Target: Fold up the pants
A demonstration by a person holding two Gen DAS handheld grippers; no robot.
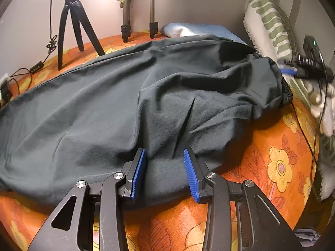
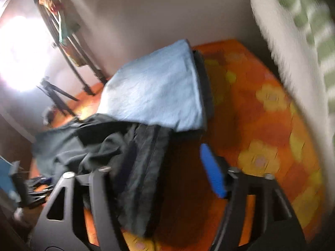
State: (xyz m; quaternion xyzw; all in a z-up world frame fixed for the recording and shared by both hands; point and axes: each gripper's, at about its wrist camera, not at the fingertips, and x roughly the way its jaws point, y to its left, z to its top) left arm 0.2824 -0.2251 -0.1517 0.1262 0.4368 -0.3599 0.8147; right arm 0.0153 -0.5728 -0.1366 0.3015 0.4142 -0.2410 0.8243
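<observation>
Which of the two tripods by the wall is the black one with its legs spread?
The small tripod on the left: black, its legs splayed on the bedspread. The other tripod stands to its right, with straight metallic legs and black feet.

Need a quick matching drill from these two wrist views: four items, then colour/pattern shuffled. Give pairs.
Items:
1. pants
2. bedsheet
3. folded cloth
4. small tripod

Colour/pattern:
A. light blue
B. black
C. dark grey
D. orange with yellow flowers

Pairs: 1-C, 2-D, 3-A, 4-B
</observation>
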